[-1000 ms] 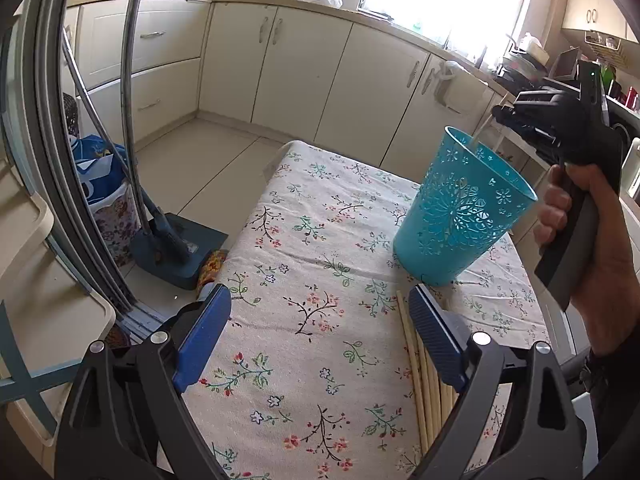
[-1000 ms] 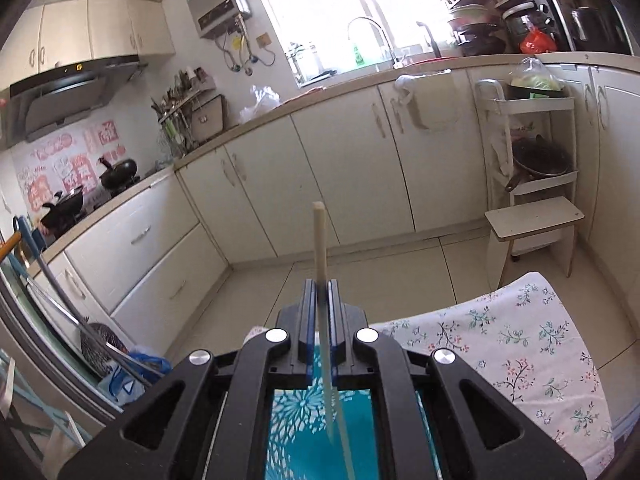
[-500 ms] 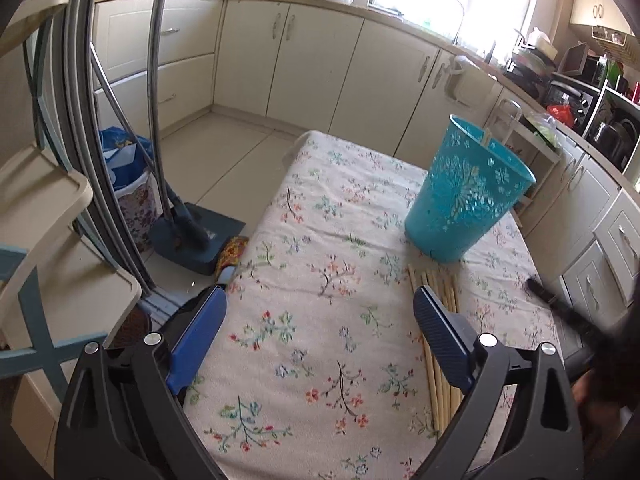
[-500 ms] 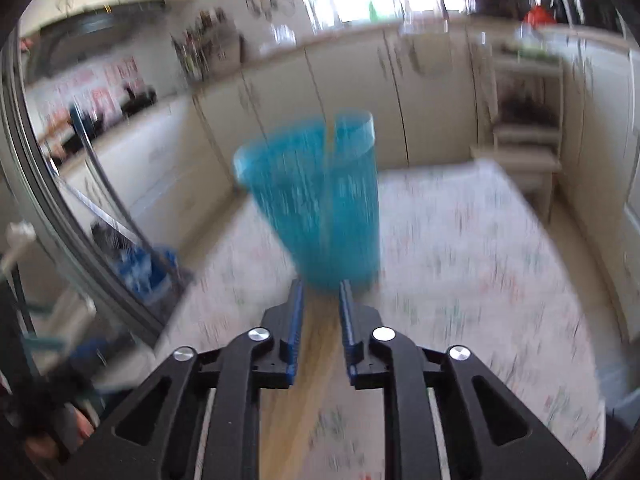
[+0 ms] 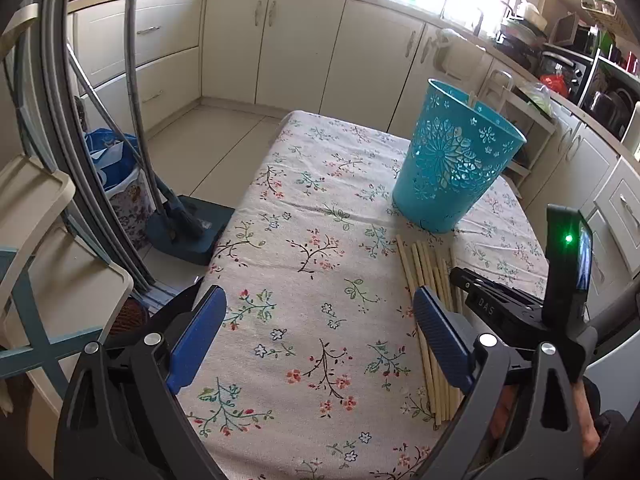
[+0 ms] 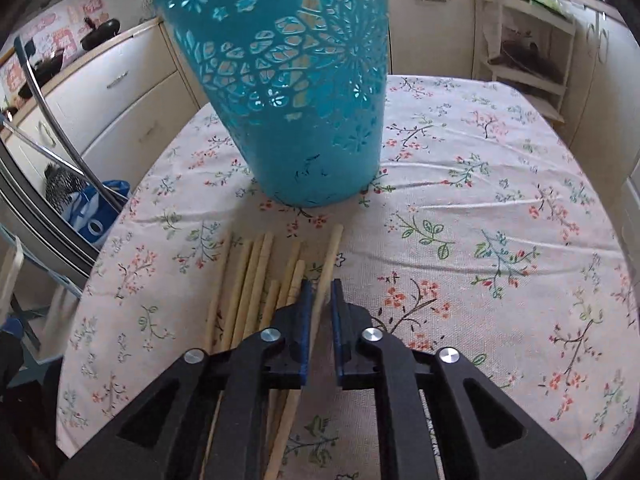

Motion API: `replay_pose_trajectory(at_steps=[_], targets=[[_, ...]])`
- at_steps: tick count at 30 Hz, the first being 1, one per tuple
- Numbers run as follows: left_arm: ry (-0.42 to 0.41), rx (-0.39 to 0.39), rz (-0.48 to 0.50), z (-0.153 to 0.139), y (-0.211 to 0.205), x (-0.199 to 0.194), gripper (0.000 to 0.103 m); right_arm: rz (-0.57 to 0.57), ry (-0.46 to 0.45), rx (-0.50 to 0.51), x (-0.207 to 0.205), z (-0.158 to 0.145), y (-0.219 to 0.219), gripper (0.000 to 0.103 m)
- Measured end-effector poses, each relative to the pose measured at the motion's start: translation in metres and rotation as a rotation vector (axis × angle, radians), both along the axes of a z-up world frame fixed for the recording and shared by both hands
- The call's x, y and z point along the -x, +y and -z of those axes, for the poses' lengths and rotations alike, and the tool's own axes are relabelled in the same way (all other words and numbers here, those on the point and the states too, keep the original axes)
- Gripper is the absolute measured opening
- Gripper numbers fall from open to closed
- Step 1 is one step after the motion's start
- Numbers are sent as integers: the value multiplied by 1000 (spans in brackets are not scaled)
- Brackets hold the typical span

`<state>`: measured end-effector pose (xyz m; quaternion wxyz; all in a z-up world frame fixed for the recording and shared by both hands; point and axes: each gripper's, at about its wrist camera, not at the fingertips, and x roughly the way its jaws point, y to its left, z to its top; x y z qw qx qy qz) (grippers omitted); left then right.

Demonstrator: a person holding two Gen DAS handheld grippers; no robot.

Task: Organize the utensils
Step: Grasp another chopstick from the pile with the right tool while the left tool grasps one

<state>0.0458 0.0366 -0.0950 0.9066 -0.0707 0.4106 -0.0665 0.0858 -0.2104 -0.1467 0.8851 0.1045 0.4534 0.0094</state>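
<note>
While right gripper (image 6: 319, 300) closes astride rightmost chopstick (image 6: 326, 264) of pile just before teal basket (image 6: 288, 92), pads not yet pinching; left gripper (image 5: 320, 328) spread, empty. Next: clamp, lift, drop into basket.

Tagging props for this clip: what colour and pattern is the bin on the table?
Turquoise bin with cut-out flower openwork; clearest in the left wrist view.

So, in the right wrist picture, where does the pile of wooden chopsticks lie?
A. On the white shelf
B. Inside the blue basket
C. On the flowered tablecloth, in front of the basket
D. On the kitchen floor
C: the chopsticks lie flat on the flowered tablecloth, just in front of the blue basket.
</note>
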Motion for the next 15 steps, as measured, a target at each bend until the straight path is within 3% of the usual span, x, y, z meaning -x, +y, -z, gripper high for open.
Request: replay_pose_trajectory(at_steps=[4, 15], targets=[[28, -30, 30, 6, -19, -16, 91, -34, 12, 10, 10, 0, -10, 6], [104, -253, 93, 44, -96, -76, 89, 12, 0, -52, 57, 1, -51, 6]])
